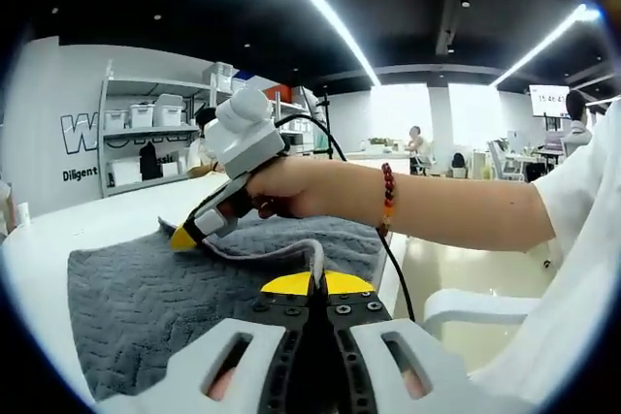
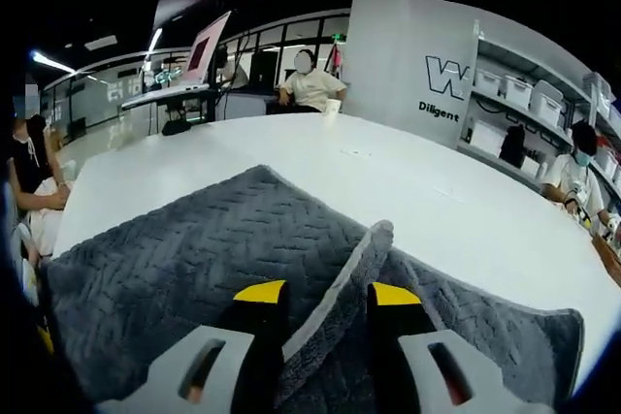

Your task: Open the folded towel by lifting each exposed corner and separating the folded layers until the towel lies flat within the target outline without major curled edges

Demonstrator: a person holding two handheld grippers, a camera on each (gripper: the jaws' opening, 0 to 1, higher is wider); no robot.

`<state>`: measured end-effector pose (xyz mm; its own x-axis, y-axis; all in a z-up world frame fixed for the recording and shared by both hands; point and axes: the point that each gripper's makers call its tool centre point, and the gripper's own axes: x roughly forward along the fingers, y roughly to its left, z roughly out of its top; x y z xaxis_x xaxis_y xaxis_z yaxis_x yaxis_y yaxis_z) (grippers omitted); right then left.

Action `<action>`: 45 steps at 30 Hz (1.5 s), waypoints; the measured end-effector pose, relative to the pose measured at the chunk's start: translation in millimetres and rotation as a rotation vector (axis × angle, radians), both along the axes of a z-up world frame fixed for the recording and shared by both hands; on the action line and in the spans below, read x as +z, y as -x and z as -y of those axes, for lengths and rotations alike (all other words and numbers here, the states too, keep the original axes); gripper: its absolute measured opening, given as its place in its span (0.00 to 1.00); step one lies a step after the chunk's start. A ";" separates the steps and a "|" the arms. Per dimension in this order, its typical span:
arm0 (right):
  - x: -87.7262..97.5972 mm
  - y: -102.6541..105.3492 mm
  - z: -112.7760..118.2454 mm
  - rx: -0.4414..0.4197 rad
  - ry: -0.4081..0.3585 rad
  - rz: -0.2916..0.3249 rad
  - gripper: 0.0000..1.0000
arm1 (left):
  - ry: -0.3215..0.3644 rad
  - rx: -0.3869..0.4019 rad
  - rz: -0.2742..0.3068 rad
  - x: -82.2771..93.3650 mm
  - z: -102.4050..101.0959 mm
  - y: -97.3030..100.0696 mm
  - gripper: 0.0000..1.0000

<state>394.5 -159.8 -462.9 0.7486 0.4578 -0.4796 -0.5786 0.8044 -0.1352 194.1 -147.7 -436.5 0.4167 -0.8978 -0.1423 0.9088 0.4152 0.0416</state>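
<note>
- A grey towel (image 1: 146, 307) with a raised zigzag weave is seen spread over the white counter (image 1: 78, 230); no target outline can be made out.
- In the left gripper view, the left tool (image 1: 316, 284) is seen with its yellow tips pressed together at the towel's near edge; whether cloth is caught between them cannot be told.
- In that same view the right tool (image 1: 184, 237), held in a hand (image 1: 286, 186), is set at the towel's far edge.
- In the right gripper view, the right tool (image 2: 328, 294) stands partly open, with a raised fold (image 2: 349, 278) of the towel passing between its jaws; a firm pinch is not shown.
- The towel is judged soft, limp and light, with a grippy pile; it is best taken at a corner or a fold's edge, one layer only, and lifted slowly so the layers part.
</note>
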 end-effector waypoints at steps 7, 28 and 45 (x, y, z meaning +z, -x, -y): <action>-0.7 -12.2 10.5 -0.051 -0.017 -0.008 0.24 | 0.010 0.005 0.000 1.1 -0.1 0.2 0.00; -0.7 -26.8 12.9 -0.073 0.017 -0.013 0.16 | 0.022 0.020 0.008 2.0 -2.9 -1.1 0.00; -5.4 -38.1 20.1 -0.118 -0.030 -0.033 0.13 | 0.044 0.008 0.001 0.4 -2.3 4.2 0.00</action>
